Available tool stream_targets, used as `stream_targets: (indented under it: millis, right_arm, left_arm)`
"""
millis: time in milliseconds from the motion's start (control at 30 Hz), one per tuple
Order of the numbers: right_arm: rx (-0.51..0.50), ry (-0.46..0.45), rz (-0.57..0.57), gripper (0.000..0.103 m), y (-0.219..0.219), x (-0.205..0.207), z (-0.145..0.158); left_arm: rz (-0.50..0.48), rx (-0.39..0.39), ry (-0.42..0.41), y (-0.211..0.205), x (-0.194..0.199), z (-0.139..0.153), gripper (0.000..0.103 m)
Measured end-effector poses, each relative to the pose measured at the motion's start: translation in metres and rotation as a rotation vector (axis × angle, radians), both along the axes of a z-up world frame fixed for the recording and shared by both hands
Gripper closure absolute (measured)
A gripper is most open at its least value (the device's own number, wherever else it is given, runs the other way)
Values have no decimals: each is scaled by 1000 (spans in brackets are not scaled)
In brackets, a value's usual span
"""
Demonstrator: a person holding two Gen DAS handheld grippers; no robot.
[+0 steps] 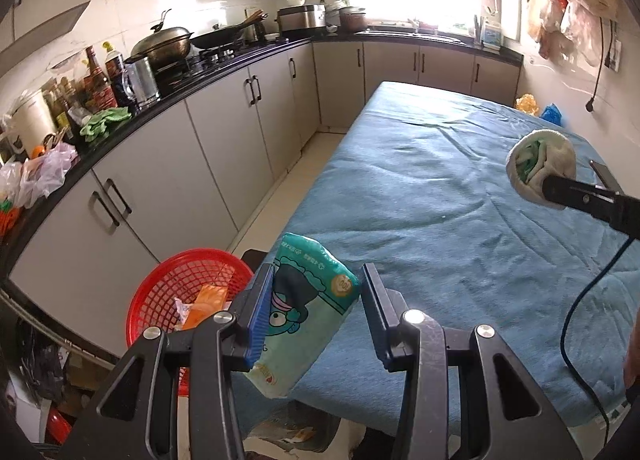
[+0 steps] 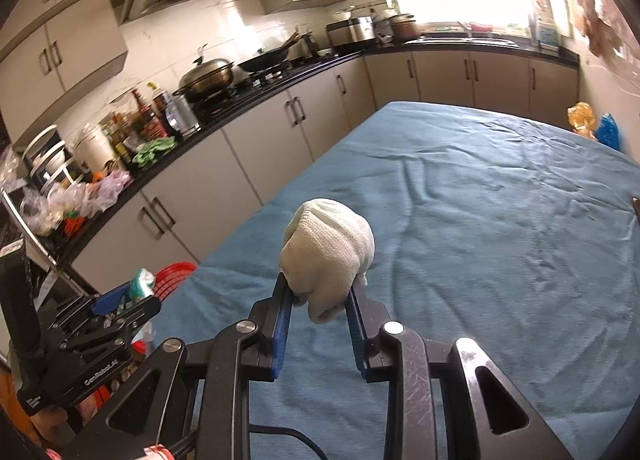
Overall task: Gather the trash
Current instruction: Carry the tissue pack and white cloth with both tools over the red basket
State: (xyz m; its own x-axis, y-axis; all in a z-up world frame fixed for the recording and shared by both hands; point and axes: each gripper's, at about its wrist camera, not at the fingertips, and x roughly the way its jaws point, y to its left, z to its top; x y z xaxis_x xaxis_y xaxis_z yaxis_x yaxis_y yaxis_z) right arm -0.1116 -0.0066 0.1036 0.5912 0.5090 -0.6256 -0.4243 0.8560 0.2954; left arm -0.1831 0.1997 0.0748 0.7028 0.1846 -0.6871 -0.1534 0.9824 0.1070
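Two pieces of trash are in hand at once, one per gripper. The left gripper [image 1: 316,316] holds a teal tissue packet [image 1: 308,312] with a cartoon print; the packet hangs between the jaws at the near-left corner of the blue-covered table [image 1: 420,188], its lower end past the table edge, though whether both pads press it cannot be told from the left wrist view, since a gap shows on the right side. The right gripper [image 2: 320,312] is closed narrowly on a white balled cloth wad [image 2: 330,252], lifted clear above the blue cover near the table's middle; from the left wrist view a bit of green shows inside the wad. The red mesh basket [image 1: 180,288] sits off the table's left corner, lower than the tabletop, with an orange wrapper [image 1: 206,306] already in it. The step in hand looks like carrying both items to the basket. Next, the left gripper probably needs to swing left over the rim and part its jaws, with the right following across the table. Both grippers point forward and downward, the left well nearer the basket.
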Motion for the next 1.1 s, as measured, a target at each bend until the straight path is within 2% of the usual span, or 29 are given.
stream_targets:
  millis: [400,867,1100]
  right_arm:
    - [-34,24,151,74,80,-10,-10]
    - [-55,71,309,74,178,-9,-23]
    - [-53,87,374,74,224,-9,-31]
  left_arm:
    - [92,-45,-7,53,-13,-6,61]
    - [211,-137,-23,157,-22,-7,61]
    - [252,-172,-41,193,-18,-9,61]
